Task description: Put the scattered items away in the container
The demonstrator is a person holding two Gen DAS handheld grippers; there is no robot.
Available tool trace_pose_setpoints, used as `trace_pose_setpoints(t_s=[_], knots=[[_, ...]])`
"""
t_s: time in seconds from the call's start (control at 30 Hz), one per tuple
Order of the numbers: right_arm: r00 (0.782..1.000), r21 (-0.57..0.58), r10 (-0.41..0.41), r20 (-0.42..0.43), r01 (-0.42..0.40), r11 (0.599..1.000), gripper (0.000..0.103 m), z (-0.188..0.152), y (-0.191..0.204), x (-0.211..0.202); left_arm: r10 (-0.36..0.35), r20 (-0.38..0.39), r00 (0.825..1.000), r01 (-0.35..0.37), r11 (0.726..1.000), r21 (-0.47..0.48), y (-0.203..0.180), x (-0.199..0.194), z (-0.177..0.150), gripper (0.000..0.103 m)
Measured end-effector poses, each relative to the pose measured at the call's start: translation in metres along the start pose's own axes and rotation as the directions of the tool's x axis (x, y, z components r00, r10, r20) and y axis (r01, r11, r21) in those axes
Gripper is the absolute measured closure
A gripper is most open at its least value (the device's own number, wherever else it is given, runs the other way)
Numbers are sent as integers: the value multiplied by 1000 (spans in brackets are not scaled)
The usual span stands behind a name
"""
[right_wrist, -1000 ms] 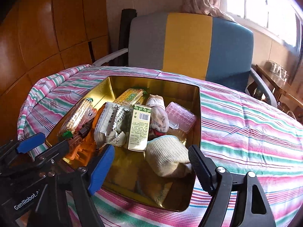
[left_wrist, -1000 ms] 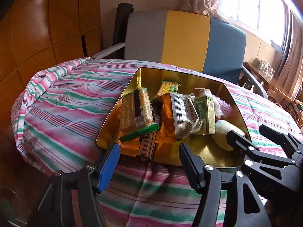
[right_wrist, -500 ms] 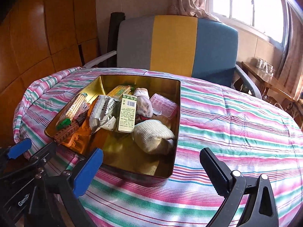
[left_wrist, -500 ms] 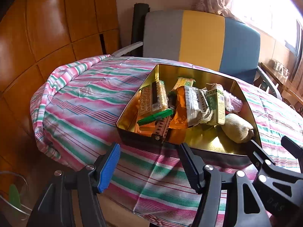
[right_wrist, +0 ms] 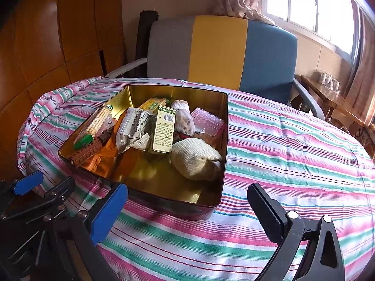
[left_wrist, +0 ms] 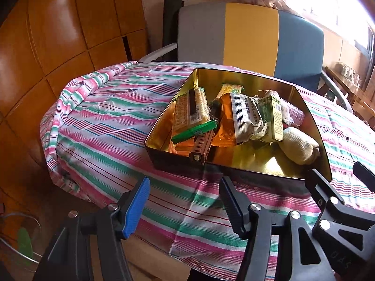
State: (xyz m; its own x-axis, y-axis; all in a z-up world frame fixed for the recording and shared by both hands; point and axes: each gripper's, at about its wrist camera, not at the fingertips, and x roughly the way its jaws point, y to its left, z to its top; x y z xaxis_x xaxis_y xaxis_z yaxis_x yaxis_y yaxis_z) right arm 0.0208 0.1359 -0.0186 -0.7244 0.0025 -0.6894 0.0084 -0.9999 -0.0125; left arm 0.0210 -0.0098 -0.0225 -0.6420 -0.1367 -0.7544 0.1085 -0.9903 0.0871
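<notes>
A gold tin (left_wrist: pixel 164 157) stands on the striped tablecloth and holds several items. Among them are a cracker pack (left_wrist: pixel 191 111), a silver snack packet (left_wrist: pixel 243 119), a green-and-white box (right_wrist: pixel 165 128), a pink plastic tray (right_wrist: pixel 207 121), a brown brick piece (left_wrist: pixel 201 148) and a cream knitted bundle (right_wrist: pixel 194 159). My left gripper (left_wrist: pixel 184 187) hovers just in front of the tin's near wall; its jaws are closing with nothing between them. My right gripper (right_wrist: pixel 187 192) is open wide and empty at the tin's near right corner (right_wrist: pixel 218 206).
The round table's cloth (right_wrist: pixel 293 154) is bare to the right of the tin. An armchair in grey, yellow and blue (right_wrist: pixel 218 51) stands behind the table. Wood panelling (left_wrist: pixel 58 35) lies left, a window (right_wrist: pixel 309 2) and a side table (right_wrist: pixel 332 93) right.
Both grippers have drawn back from the tin toward the near table edge. The right jaws have spread wider, away from the cream bundle, which stays in the tin.
</notes>
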Motion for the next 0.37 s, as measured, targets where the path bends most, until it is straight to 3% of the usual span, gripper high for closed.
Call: trace_pose_setpoints(t_s=[0.23, 0.37], knots=[[1000, 4, -3, -5, 3, 1000, 0, 0, 1, 0, -7, -5, 1000, 7, 1000, -8, 2, 0, 2, 41], [1000, 0, -8, -5, 8, 1000, 0, 0, 2, 0, 6, 32, 999, -6, 1000, 0, 1, -5, 1, 43]])
